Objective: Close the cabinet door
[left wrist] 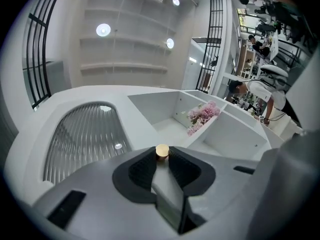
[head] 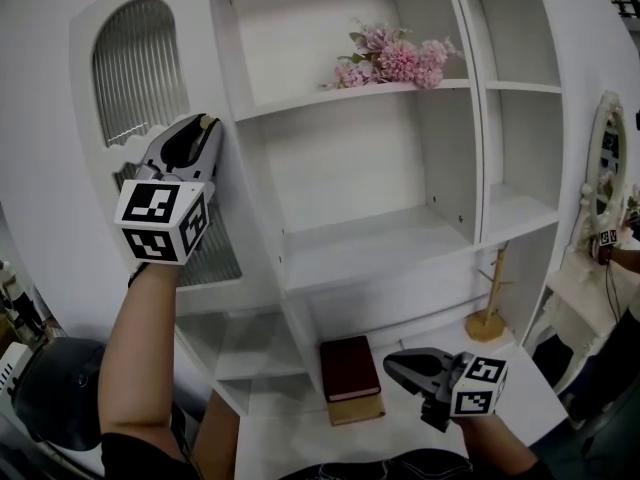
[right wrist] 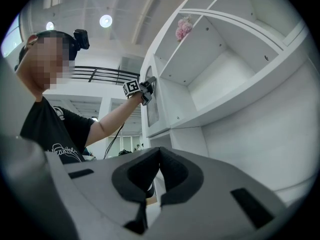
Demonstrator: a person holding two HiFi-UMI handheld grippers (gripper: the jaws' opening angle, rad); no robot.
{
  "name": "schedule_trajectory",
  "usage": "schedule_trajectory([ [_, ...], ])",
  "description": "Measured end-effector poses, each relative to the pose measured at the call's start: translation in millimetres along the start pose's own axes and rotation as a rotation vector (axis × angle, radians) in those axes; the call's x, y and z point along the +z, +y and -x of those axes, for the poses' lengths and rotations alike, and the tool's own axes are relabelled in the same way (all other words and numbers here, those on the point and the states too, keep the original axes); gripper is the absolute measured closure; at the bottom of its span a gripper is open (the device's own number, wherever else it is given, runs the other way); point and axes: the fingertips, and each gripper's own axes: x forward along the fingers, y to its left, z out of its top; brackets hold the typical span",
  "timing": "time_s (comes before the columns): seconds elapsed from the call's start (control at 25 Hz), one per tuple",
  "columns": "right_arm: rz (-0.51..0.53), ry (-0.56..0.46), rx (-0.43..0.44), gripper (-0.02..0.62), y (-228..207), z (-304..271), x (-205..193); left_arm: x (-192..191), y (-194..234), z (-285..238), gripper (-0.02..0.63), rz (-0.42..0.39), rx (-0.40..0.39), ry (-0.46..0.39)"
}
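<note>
The white cabinet door [head: 60, 138], with an arched ribbed-glass pane [head: 137, 68], stands swung open at the left of the cabinet [head: 360, 178]. My left gripper [head: 207, 124] is raised at the door's free edge and shut on its small gold knob [left wrist: 162, 151], which sits between the jaw tips. In the left gripper view the pane [left wrist: 85, 136] lies to the left of the jaws and the open shelves to the right. My right gripper [head: 392, 362] hangs low before the cabinet's bottom shelf, shut with nothing in it [right wrist: 159, 152].
Pink flowers [head: 395, 60] lie on an upper shelf. A dark red book [head: 349, 367] rests on a tan box [head: 358, 409] on the low ledge. A wooden stand [head: 490, 308] is at the lower right. A mirror [head: 605, 168] and another person's arm [head: 625, 258] are at the far right.
</note>
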Motion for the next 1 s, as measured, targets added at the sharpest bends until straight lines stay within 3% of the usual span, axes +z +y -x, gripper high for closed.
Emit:
schedule_trajectory([
  [0.48, 0.008, -0.018, -0.003, 0.589, 8, 12, -1, -1, -1, -1, 0.523, 0.085, 0.008, 0.044],
  [0.76, 0.035, -0.001, -0.01, 0.589, 33, 12, 4, 0, 1, 23, 0.395, 0.199, -0.038, 0.032],
  [1.0, 0.065, 0.037, -0.033, 0.589, 67, 6, 2, -2, -12, 78, 0.37, 0.332, -0.131, 0.001],
])
